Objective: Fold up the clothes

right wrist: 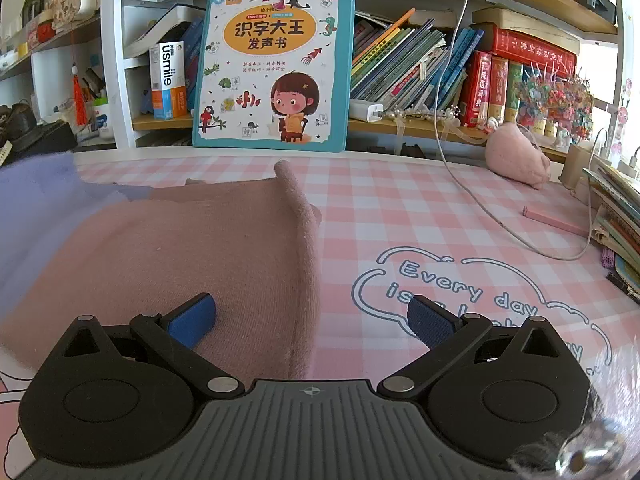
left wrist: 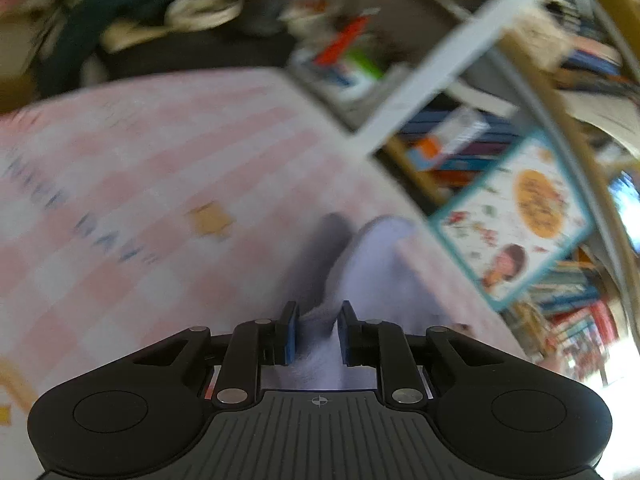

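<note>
A pink-and-white checked tablecloth point(right wrist: 400, 200) printed with "Every day" covers the desk, backed by crowded bookshelves point(right wrist: 420, 68) with a teal children's book point(right wrist: 272, 64) propped upright. The left gripper point(left wrist: 317, 332) has its jaws nearly together, pinching lavender fabric point(left wrist: 372, 272) (that view is blurred). The right gripper point(right wrist: 312, 320) stands wide apart and empty over the edge of the flat dusty-pink garment point(right wrist: 200, 248).

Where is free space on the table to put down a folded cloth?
Free: the checked tablecloth between the pink garment, the white cable and the "Every day" print. Crowded: the right edge, with the book stack, pink bar and plush toy; the left side lies under the garments.
</note>
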